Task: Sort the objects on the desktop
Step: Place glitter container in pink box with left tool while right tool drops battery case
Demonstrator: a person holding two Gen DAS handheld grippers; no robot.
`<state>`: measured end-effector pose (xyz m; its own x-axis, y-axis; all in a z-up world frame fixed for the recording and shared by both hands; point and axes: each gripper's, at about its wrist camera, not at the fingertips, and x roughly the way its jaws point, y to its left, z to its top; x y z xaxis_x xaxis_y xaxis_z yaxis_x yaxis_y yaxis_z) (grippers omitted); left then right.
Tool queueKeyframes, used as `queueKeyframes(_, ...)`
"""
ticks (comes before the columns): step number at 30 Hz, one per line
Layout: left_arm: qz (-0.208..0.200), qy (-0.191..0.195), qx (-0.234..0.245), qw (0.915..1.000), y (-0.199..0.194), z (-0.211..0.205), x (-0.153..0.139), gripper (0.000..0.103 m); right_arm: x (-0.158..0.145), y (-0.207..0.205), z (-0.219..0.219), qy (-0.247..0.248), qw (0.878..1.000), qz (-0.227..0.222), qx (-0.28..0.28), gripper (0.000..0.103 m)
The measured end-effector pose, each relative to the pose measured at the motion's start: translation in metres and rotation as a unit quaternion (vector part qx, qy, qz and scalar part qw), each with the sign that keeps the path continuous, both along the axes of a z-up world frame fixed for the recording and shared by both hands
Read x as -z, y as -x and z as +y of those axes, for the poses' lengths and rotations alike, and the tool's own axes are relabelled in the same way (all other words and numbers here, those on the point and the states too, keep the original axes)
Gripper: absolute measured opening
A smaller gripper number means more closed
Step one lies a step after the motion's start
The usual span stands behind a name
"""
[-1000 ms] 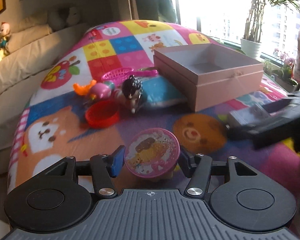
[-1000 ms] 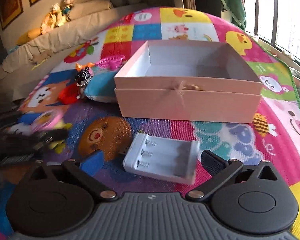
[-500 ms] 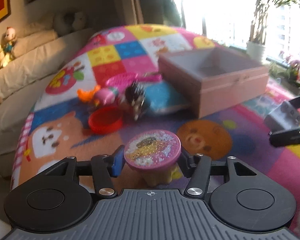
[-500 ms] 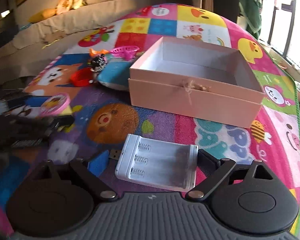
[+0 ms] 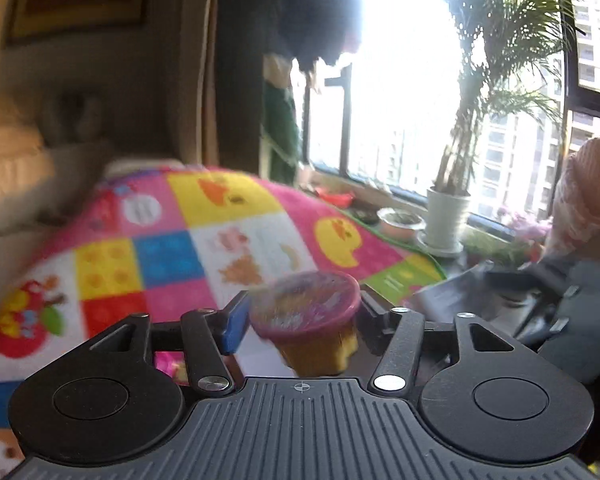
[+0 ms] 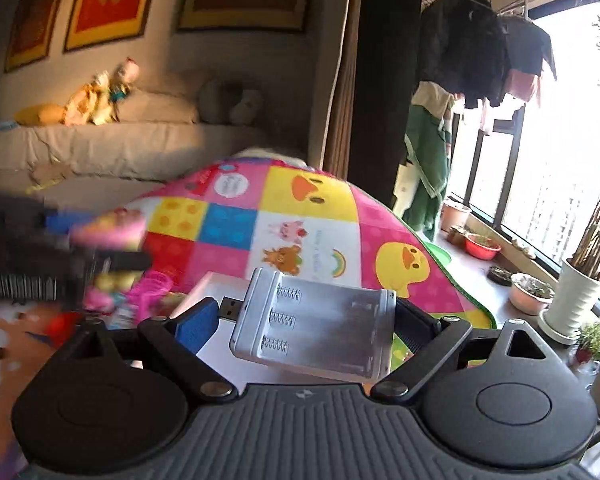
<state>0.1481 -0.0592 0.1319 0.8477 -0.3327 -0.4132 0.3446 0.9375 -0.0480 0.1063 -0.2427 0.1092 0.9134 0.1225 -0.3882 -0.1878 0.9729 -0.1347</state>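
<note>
My left gripper [image 5: 302, 316] is shut on a small pink-lidded jar [image 5: 306, 312] with a yellow base, held up in the air and tilted. My right gripper [image 6: 304, 322] is shut on a white USB battery charger [image 6: 314, 326] with three spring slots, also lifted. In the right wrist view the left gripper with the jar [image 6: 108, 228] is blurred at the left. The pink box is mostly hidden behind the charger; only a pale edge of the box [image 6: 204, 288] shows. The right gripper [image 5: 532, 296] appears blurred at the right of the left wrist view.
A colourful patchwork play mat [image 6: 284, 216] covers the surface. Small toys, among them a pink basket [image 6: 152, 286], lie at the left. A beige sofa [image 6: 100, 148] stands behind. Potted plants [image 6: 576, 296] line the windowsill at the right.
Both grippers have risen and tilted upward with their objects; the views now look across the mat toward the sofa and window, and the box has dropped below view.
</note>
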Motion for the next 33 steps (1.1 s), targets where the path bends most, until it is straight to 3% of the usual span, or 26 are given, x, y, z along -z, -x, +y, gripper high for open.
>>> queueKeyframes(2,0.002,-0.002,-0.015,0.9999,-0.009,0.008,0.005,0.084,0.014,-0.019,0.003,-0.006,1.000,0.021,-0.008,0.096)
queueKeyframes(5,0.000,0.007,-0.049,0.9988,-0.001,0.037,0.018,0.090,0.030,-0.025,0.007,-0.015,0.999,0.047,-0.008,0.098)
queueKeyframes(11,0.013,-0.036,-0.096,0.9947,0.036,0.087,0.058,0.091,0.044,0.003,0.012,0.010,0.999,0.032,-0.030,0.099)
queueKeyframes(16,0.046,-0.100,-0.147,0.9830,0.070,0.102,0.097,0.094,0.043,0.033,0.052,0.053,0.993,0.003,-0.109,0.099)
queueKeyframes(18,0.053,-0.095,-0.175,0.9785,0.081,0.114,0.103,0.096,0.044,0.040,0.080,0.079,0.986,-0.007,-0.145,0.094)
queueKeyframes(19,0.058,-0.084,-0.189,0.9767,0.085,0.122,0.105,0.097,0.045,0.040,0.094,0.092,0.983,-0.007,-0.160,0.083)
queueKeyframes(20,0.063,-0.072,-0.202,0.9746,0.087,0.130,0.108,0.097,0.046,0.036,0.108,0.104,0.979,0.001,-0.173,0.069)
queueKeyframes(22,0.076,-0.051,-0.224,0.9704,0.090,0.143,0.114,0.097,0.046,0.022,0.135,0.109,0.976,0.023,-0.185,0.051)
queueKeyframes(25,0.085,-0.010,-0.231,0.9692,0.092,0.158,0.114,0.098,0.040,-0.017,0.159,0.063,0.982,0.071,-0.164,0.048)
queueKeyframes(28,0.080,-0.006,-0.224,0.9712,0.095,0.158,0.116,0.100,0.036,-0.072,0.172,0.002,0.979,0.142,-0.147,0.048)
queueKeyframes(30,0.073,-0.014,-0.212,0.9744,0.097,0.152,0.116,0.100,0.042,-0.100,0.186,0.010,0.975,0.174,-0.140,0.048)
queueKeyframes(33,0.060,-0.021,-0.200,0.9778,0.099,0.147,0.116,0.100,0.063,-0.126,0.211,0.069,0.970,0.200,-0.118,0.048)
